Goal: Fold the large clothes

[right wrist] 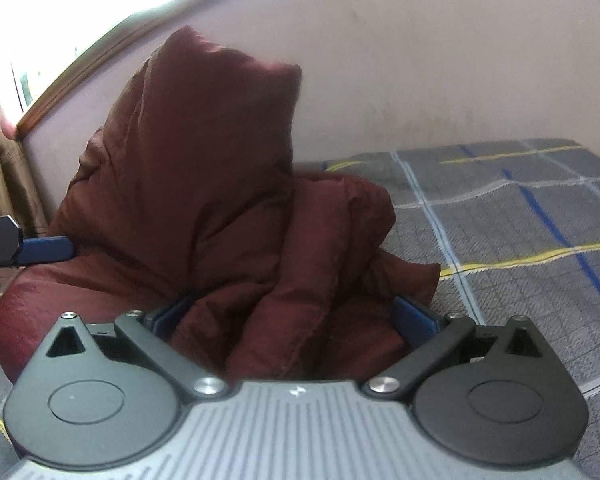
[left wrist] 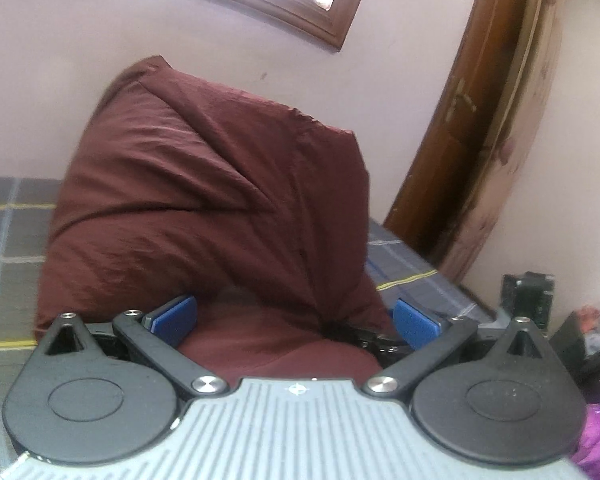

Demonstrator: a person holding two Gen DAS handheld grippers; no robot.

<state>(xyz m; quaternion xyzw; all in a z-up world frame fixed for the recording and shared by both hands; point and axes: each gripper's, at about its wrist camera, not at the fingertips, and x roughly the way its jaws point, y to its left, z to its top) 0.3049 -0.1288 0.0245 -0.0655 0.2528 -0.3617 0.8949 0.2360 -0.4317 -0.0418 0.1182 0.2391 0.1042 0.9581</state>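
Left view: left gripper [left wrist: 294, 320] jaws wide, pads clear of cloth; maroon jacket [left wrist: 204, 184] heaped at frame centre on bed [left wrist: 4, 248].

Right view: right gripper [right wrist: 294, 322] spread wide, jacket [right wrist: 204, 168] between pads, ungripped. Judged mid-fold, regrasp pending; next needs fresh edge pinch.

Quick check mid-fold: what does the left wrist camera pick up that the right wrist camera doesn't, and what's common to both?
Left wrist only: a wooden door frame at right and clutter beside the bed.

Right wrist only: the left hand-held gripper entering from the left edge against the garment, and a curtain.

Both: the maroon jacket heaped on the checked bedsheet, bunched between wide-open blue pads, below a wood-framed window.
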